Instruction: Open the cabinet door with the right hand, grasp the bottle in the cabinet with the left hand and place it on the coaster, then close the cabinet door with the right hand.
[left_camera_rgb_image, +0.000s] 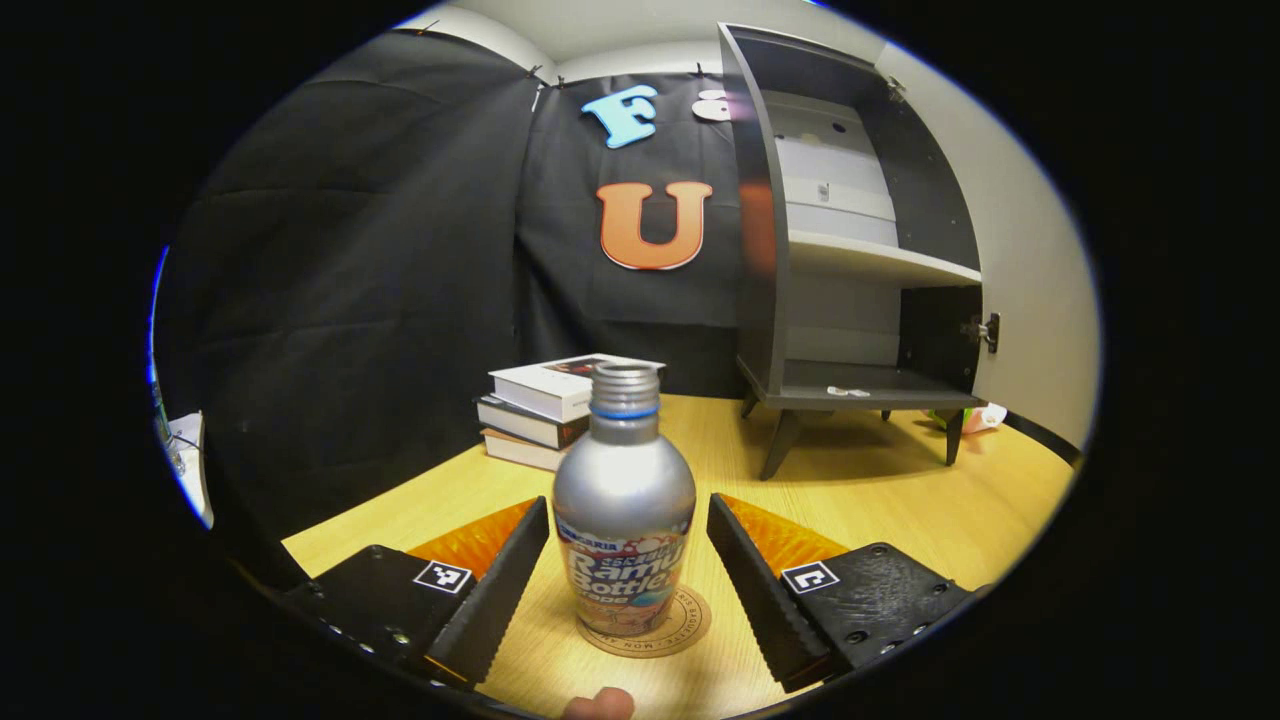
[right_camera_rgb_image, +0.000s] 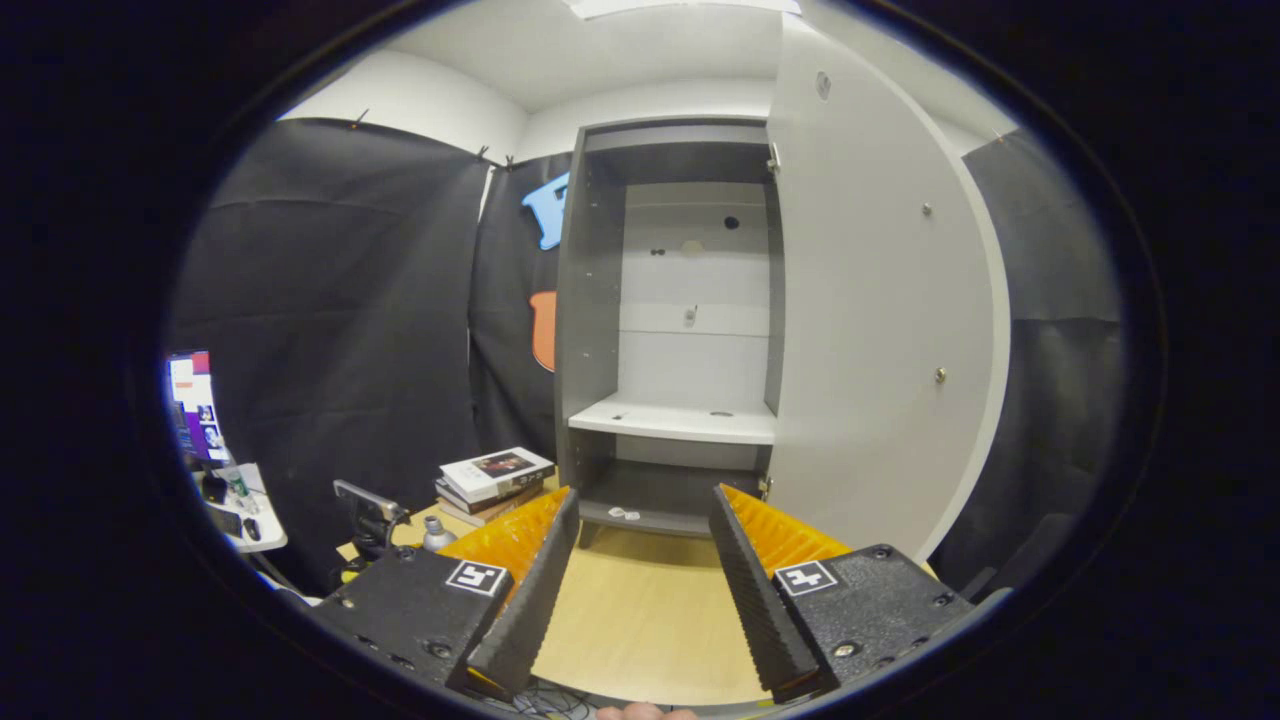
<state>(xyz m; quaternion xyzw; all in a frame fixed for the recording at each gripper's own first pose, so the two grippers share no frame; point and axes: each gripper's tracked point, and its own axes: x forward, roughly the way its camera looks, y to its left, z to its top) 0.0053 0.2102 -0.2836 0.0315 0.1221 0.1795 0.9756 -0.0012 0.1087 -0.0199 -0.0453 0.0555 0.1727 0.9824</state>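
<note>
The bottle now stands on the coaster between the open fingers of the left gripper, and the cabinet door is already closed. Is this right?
Not quite. The bottle does stand on the coaster inside the open left gripper, but the cabinet door is open, as the right gripper view shows.

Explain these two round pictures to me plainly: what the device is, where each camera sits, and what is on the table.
A person holds a two-finger tool in each hand, with a camera riding on each. In the left gripper view, the left tongs are open around a silver bottle standing on a round coaster, not gripping it. Behind it are stacked books and the cabinet on the wooden table. In the right gripper view, the right tongs are open and empty, facing the open cabinet door.
</note>
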